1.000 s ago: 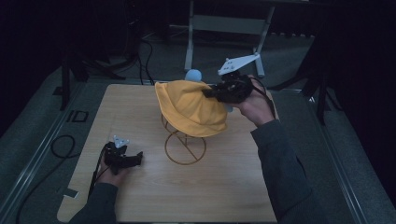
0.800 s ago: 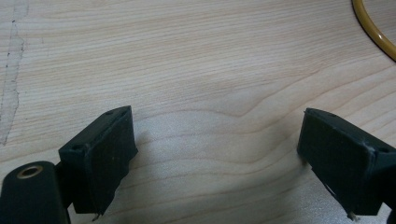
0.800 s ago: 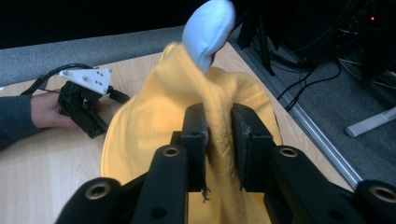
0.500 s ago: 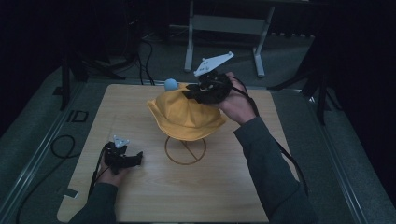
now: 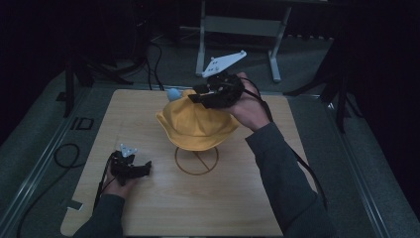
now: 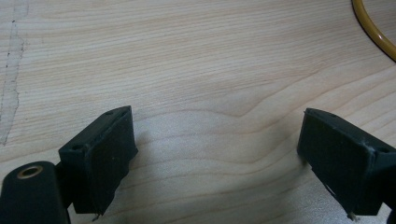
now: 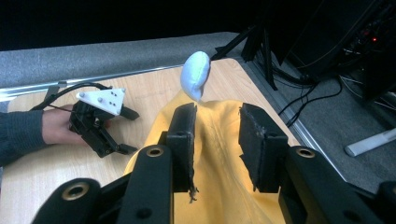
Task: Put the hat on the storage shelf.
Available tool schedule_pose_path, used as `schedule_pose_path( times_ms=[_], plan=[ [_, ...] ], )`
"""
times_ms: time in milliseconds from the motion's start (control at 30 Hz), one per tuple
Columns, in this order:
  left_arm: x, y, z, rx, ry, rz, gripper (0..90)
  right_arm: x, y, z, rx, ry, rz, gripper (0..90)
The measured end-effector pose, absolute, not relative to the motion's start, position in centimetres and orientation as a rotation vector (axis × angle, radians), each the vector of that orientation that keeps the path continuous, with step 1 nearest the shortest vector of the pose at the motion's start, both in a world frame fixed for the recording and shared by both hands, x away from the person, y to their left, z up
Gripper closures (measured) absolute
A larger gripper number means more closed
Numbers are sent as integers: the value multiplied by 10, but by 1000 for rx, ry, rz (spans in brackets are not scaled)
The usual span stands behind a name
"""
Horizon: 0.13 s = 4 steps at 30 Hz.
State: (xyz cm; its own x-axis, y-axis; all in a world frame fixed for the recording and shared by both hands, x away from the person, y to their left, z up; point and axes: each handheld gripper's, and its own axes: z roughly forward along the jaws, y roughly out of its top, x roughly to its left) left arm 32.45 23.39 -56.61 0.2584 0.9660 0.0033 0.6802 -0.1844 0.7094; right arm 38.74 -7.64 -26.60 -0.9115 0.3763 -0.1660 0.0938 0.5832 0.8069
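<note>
Hat-on-stand job, release step. The yellow hat sits draped over the stand, whose ring base lies on the desk below the hat; a pale blue knob pokes out at the hat's far edge, seemingly the stand's top, though the stem is hidden. The right gripper hovers at the hat's crown, just above the cloth. Its jaws have just been opening and now stand about half apart; in the right gripper view yellow cloth lies under and between the pads, but they do not seem to press it, so I judge the hat let go and hanging on its own. The blue knob is straight ahead of that gripper, just past the pads. The left gripper rests low on the desk, well apart from the hat, with the ring base off to its right; the left gripper view shows jaws wide with only bare wood between them and a yellow arc of the ring at the top corner. Next move, my call: open the right gripper a bit more, lift clear without snagging cloth, then check the hat hangs level. It looks lopsided, brim low toward the person. Risk: a pad catches fabric and drags the hat off.
</note>
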Motion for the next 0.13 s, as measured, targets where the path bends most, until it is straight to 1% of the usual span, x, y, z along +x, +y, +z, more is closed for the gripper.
schedule_pose_path(
  times_ms=[133],
  plan=[
    [325,234,-566,1939,1488,624,115,385,-84,-263,388,2490,1253,635]
  ],
)
